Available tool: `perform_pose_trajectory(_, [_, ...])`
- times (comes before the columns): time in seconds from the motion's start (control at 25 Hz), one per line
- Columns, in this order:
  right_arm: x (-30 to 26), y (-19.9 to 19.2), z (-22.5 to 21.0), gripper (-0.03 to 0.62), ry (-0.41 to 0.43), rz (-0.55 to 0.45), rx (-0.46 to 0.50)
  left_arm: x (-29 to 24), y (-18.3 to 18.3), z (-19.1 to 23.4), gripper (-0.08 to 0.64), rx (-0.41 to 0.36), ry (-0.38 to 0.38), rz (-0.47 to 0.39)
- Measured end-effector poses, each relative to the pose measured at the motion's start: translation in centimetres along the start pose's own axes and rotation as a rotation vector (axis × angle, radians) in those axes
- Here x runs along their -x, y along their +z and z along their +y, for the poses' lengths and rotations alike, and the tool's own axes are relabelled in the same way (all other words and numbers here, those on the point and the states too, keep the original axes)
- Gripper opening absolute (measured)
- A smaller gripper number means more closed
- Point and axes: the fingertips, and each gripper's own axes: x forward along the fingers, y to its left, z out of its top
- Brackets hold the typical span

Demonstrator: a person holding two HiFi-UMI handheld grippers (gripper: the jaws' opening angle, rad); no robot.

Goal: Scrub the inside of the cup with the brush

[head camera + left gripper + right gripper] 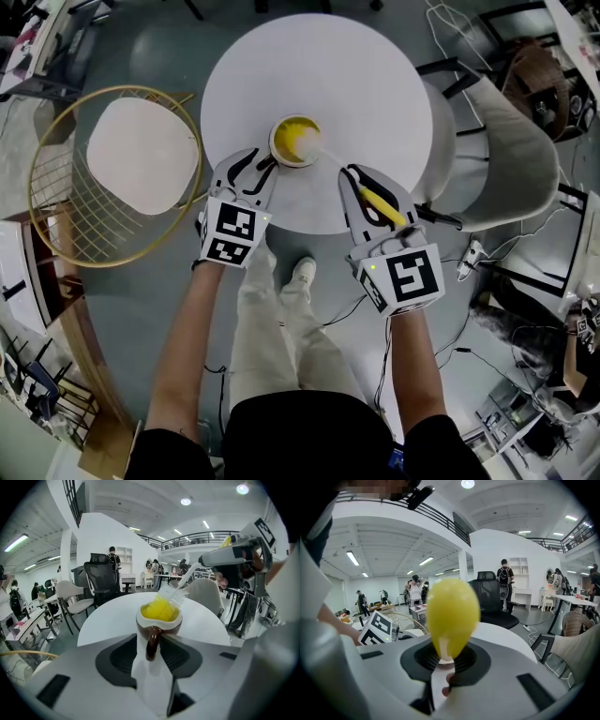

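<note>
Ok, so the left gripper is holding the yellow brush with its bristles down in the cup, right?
No, the right gripper holds the yellow brush, as the right gripper view shows; its bristles are down in the cup.

1 round white table [356, 84]. On table: 1 brown ceramic cup [274, 142]. 1 yellow-handled bristle brush [382, 206]. 2 white grippers at table's near edge: left gripper [261, 161], right gripper [364, 178]. 1 gold wire chair [141, 155] left of table, 1 grey chair [506, 141] right.

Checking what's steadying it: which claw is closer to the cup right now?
Left. The left claw is at the cup, open jaws either side of its handle. The right claw sits back from it, gripping the brush whose head reaches into the cup.
</note>
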Motion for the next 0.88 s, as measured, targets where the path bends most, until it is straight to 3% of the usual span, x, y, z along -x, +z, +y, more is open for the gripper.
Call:
perform_pose_trajectory(0.32, [-0.1, 0.01, 0.42, 0.049, 0.003, 0.001, 0.016, 0.0, -0.69, -0.16, 0.143, -0.03, 0.006, 0.016])
perform_pose_trajectory(0.52, [-0.1, -0.1, 0.73, 0.049, 0.0, 0.002, 0.015, 0.0, -0.81, -0.19, 0.086, -0.074, 0.01, 0.023])
perform_pose_trajectory(0.88, [-0.16, -0.25, 1.0, 0.049, -0.006, 0.005, 0.011, 0.01, -0.94, -0.57, 0.078, -0.084, -0.038, 0.031])
